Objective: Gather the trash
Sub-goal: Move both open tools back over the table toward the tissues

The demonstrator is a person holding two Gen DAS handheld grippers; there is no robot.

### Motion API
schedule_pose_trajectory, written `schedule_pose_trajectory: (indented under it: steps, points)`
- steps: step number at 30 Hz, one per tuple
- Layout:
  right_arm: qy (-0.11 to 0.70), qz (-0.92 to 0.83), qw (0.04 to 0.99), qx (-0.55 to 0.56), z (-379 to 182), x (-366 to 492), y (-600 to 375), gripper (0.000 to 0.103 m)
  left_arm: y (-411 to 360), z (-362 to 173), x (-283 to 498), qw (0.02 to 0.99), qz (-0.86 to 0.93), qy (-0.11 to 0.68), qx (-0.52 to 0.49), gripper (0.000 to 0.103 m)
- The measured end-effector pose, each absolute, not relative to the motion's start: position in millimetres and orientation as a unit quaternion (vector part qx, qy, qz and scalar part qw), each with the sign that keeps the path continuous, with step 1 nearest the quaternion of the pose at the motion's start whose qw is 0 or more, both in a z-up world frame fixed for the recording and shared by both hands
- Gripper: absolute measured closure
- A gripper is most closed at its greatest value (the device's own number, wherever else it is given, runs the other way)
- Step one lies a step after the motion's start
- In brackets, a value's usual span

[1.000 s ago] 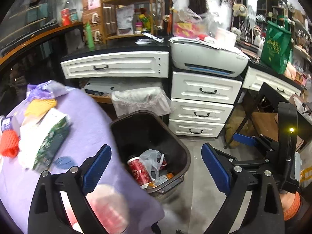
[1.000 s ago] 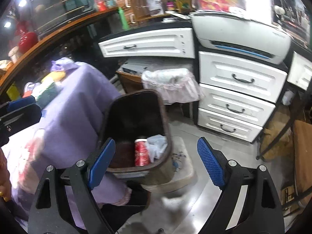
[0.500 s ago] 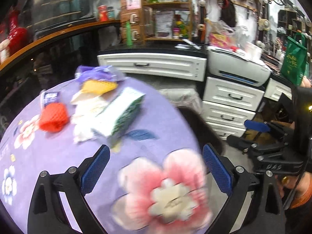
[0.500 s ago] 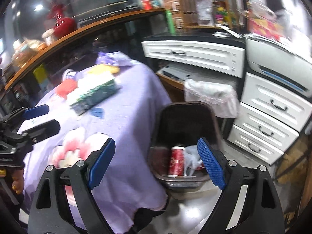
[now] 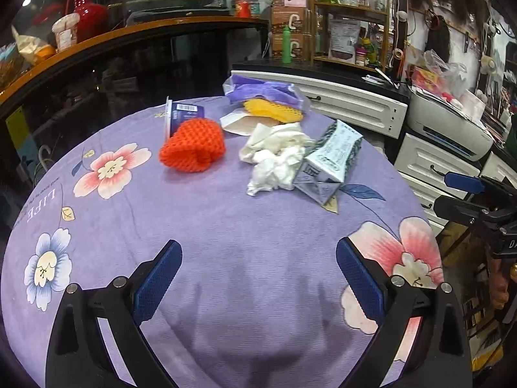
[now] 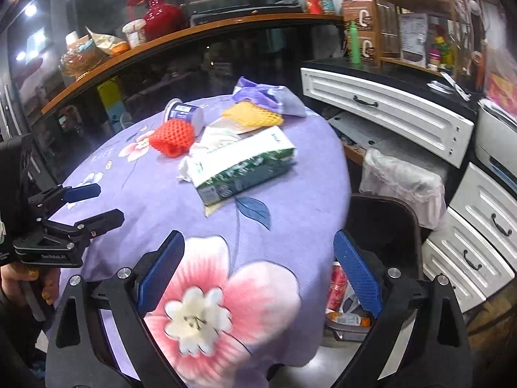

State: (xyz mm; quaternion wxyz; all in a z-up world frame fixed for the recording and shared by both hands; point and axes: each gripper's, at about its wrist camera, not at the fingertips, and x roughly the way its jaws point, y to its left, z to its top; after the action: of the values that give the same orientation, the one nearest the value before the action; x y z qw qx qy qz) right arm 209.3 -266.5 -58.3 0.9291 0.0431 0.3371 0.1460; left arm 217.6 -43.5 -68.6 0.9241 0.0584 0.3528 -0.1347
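Note:
Trash lies at the far side of the purple flowered table [image 5: 226, 226]: a red foam net [image 5: 192, 147], crumpled white tissue [image 5: 278, 158], a green-white carton [image 5: 332, 161], a yellow foam net [image 5: 273, 110], a purple wrapper [image 5: 265, 92] and a blue-white cup [image 5: 182, 116]. My left gripper [image 5: 258, 278] hovers open over the near cloth, well short of them. My right gripper [image 6: 258, 274] hangs over the table's right edge, its jaws opening with nothing between them. The dark trash bin [image 6: 384, 229] stands below it, holding a red can [image 6: 336, 284].
White drawers [image 6: 387, 113] and a printer [image 5: 452, 123] line the right side. A plastic-lined basket [image 6: 400, 177] sits behind the bin. A curved wooden counter [image 5: 129, 32] with a red vase runs behind the table. A hand [image 6: 19, 278] holds the left gripper [image 6: 93, 207].
Both views have swung left from the bin to the table top. The trash pile has come into the middle of the left wrist view. Both grippers stay empty.

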Motion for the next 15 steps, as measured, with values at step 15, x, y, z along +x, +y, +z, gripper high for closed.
schedule_pose_trajectory:
  steps: [15]
  points:
    - [0.337, 0.086, 0.936, 0.054, -57, 217, -294, 0.011, -122, -58, 287, 0.893, -0.228, 0.362, 0.141, 0.03]
